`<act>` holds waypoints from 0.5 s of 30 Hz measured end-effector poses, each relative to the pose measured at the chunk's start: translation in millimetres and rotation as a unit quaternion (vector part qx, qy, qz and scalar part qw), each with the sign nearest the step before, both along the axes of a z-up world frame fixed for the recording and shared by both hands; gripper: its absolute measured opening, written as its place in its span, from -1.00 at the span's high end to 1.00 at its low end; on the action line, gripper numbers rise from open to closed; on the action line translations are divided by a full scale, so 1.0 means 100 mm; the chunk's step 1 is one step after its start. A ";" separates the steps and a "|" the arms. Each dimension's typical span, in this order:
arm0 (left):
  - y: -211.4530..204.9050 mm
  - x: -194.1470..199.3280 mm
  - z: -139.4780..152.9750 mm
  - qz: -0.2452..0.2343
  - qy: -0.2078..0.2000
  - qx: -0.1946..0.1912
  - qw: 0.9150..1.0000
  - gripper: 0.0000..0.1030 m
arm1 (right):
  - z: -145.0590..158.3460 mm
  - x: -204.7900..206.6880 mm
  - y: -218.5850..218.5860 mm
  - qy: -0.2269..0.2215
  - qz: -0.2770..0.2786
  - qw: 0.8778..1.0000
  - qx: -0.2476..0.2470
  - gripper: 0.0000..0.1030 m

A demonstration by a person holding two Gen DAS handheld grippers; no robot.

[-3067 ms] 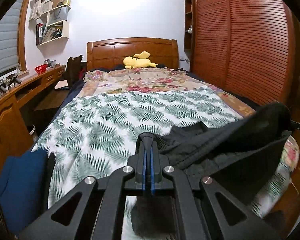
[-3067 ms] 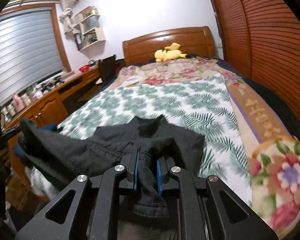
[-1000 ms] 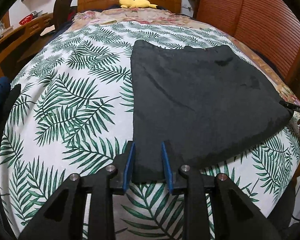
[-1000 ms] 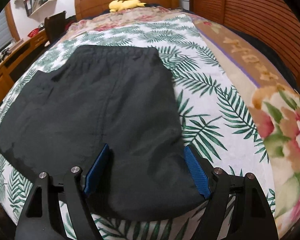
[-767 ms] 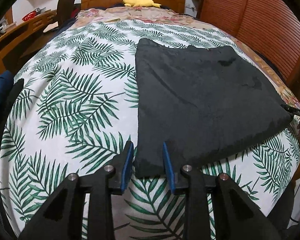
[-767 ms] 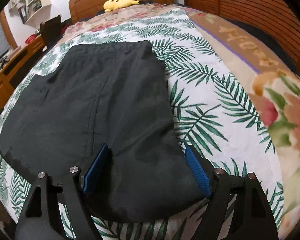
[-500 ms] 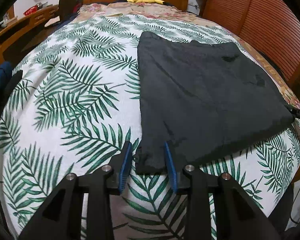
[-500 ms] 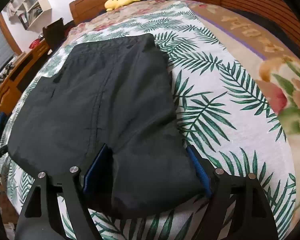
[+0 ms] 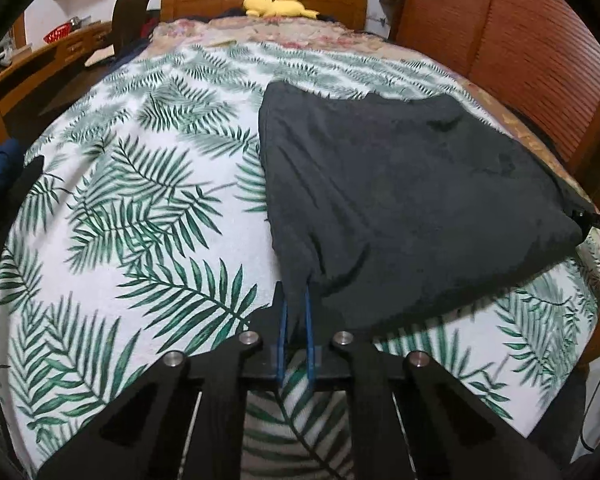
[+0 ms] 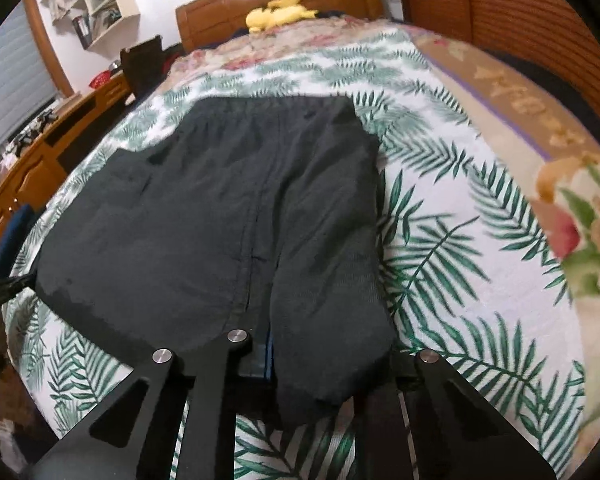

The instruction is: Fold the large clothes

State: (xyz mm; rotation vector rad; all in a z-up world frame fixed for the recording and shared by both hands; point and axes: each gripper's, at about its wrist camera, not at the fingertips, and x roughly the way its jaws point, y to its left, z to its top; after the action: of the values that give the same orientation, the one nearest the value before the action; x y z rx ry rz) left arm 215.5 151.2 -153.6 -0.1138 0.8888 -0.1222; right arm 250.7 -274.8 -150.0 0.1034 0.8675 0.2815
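Black woven shorts [image 9: 400, 200], being pinched at both hem corners by clenched left tongs [image 9: 296, 320] and right tongs [image 10: 260, 344], are risking slipping or bunching on the palm-print bed [image 9: 140, 200] if lifted unevenly.

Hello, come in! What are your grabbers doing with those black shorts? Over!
Left gripper shut on near hem of black fabric shorts. Right gripper mostly hidden under hem, state unclear. Shorts spread flat on palm-leaf bedspread. Nothing on them.
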 end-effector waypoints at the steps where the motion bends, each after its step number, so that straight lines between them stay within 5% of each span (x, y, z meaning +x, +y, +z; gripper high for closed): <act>1: 0.00 -0.04 0.04 -0.002 -0.003 -0.002 1.000 0.94 | 0.05 -0.03 0.00 -0.005 0.000 1.000 0.000 0.78; 15: -0.13 -1.14 0.29 -0.017 -0.018 -0.012 1.000 0.94 | 0.30 -0.97 -0.03 0.004 0.031 0.999 -0.022 0.79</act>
State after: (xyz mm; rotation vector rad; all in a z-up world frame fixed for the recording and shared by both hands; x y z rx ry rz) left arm 101.7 138.7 -124.4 -0.1189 0.8536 -0.1667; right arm 153.5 -277.8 -120.3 0.0358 0.8852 0.3202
